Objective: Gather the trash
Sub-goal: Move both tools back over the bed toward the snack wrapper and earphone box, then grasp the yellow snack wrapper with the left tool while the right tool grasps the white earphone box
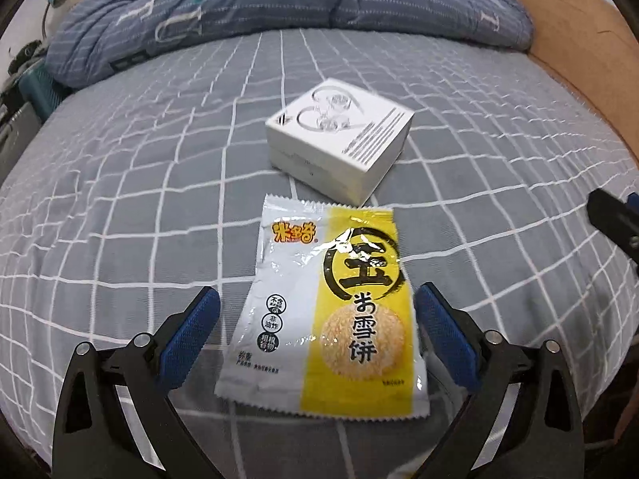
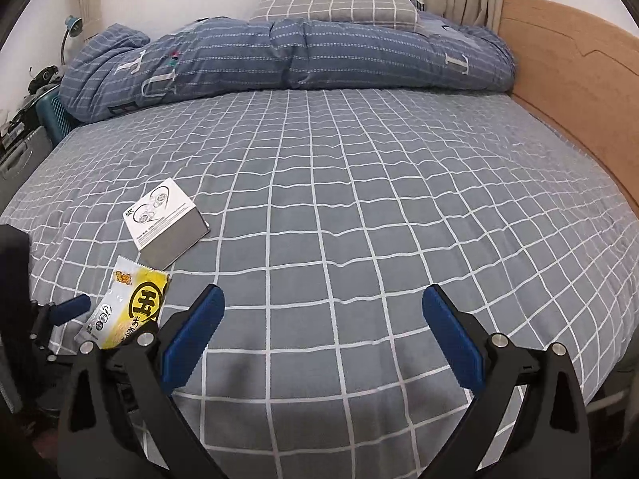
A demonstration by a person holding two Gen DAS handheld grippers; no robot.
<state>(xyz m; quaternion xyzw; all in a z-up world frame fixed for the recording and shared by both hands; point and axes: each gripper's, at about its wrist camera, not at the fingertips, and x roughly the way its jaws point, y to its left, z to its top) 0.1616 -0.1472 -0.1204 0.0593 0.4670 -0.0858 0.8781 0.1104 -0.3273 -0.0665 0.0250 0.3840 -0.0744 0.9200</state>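
A flat white and yellow snack wrapper (image 1: 327,307) lies on the grey checked bedsheet (image 1: 120,219). My left gripper (image 1: 317,299) is open, its blue pads on either side of the wrapper's near half, apart from it. Just beyond the wrapper sits a small white earphone box (image 1: 339,145). In the right wrist view the wrapper (image 2: 127,307) and the box (image 2: 165,219) lie at the left. My right gripper (image 2: 323,299) stands open over bare sheet, with nothing between its fingers. One finger of the left gripper (image 2: 70,307) shows at the far left there.
A folded blue quilt (image 2: 279,56) and a checked pillow (image 2: 339,4) lie at the far end of the bed. A wooden headboard (image 2: 579,99) runs along the right side. A teal case (image 2: 52,119) and clutter stand off the left edge.
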